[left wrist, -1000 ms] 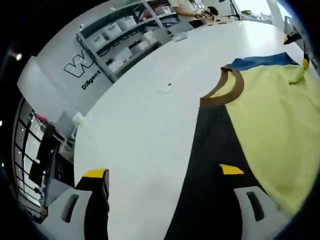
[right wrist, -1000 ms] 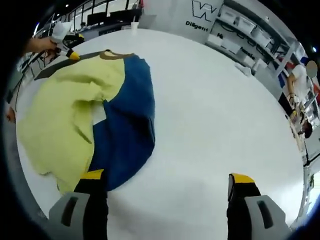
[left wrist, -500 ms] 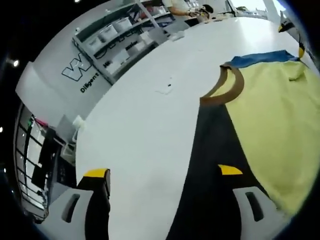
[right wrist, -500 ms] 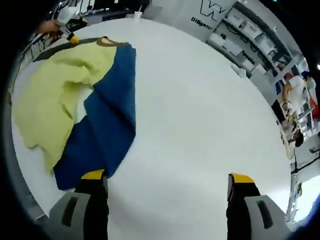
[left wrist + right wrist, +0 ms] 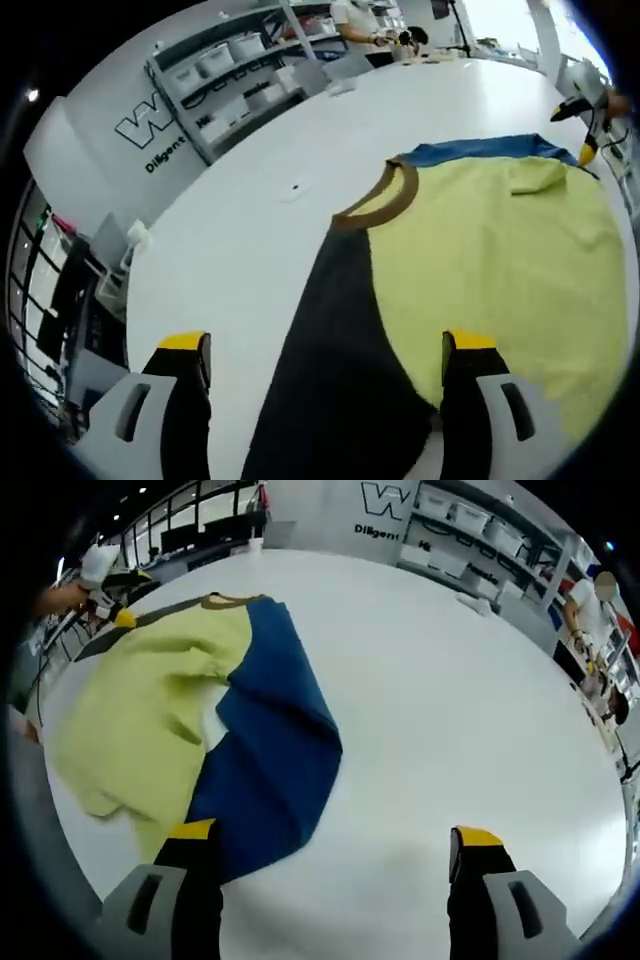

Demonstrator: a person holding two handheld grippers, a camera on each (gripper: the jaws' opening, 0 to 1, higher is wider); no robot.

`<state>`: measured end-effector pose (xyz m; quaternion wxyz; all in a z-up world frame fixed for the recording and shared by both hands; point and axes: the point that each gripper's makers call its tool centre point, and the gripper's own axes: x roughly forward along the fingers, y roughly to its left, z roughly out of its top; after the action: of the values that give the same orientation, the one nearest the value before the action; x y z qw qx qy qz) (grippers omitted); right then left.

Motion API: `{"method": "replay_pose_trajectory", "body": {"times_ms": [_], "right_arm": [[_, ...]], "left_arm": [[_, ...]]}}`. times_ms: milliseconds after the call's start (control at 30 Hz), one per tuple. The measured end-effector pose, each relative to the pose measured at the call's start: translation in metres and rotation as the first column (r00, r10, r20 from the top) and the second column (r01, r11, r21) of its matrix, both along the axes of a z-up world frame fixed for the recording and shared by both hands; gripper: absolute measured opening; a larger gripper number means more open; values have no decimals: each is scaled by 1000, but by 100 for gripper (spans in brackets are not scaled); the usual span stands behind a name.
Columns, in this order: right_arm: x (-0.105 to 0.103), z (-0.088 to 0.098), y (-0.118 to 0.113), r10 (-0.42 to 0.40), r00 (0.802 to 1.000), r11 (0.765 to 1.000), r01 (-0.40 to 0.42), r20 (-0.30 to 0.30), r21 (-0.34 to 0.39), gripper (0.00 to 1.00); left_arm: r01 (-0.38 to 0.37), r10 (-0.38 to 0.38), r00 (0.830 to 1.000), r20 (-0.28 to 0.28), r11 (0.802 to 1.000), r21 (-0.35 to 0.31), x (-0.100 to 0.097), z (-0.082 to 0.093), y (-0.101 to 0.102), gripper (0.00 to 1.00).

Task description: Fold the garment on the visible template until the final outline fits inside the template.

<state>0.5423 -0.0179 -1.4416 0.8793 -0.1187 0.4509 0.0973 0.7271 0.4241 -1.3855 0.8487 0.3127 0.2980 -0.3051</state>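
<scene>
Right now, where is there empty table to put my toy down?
The white table is bare between the shirt's blue side and the shelves. It is also bare beside the black side, toward the logo wall. The yellow middle is crowded.

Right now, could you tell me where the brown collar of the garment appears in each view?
Left gripper view: brown collar sits just above centre, where the black and yellow panels meet.
Right gripper view: collar lies upper left, far across the table.
Shared landmark: the blue panel.
</scene>
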Motion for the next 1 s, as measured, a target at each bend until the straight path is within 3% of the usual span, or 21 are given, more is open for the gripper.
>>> {"method": "replay_pose_trajectory", "body": {"times_ms": [167,333,467,600,700,800,867,1000], "right_arm": [[-4,7,14,39,999,999,-39,33,22,93],[-9,20,33,109,991,992,-114,80,49,91],[-16,25,46,220,972,975,-223,84,17,67],[-21,26,61,238,968,968,-244,84,60,63],[-31,22,75,264,963,957,-269,54,108,50],[-42,14,85,289,957,948,-289,17,135,38],[-49,7,91,279,960,947,-273,-17,171,33],[-53,5,99,267,963,942,-255,-29,217,26]], "left_arm": [[37,-37,999,-22,999,5,-39,-3,0,99],[38,-39,998,-45,999,-12,-67,-6,3,99],[32,-34,998,-57,999,-29,-78,-8,8,99],[32,-41,994,-98,995,-99,-97,-6,2,96],[84,-98,988,-118,989,-121,-117,-5,-4,90],[112,-135,979,-153,982,-155,-138,-6,-8,82],[144,-179,964,-198,973,-182,-157,-10,-12,79],[201,-241,939,-245,963,-177,-190,-19,-12,69]]}}
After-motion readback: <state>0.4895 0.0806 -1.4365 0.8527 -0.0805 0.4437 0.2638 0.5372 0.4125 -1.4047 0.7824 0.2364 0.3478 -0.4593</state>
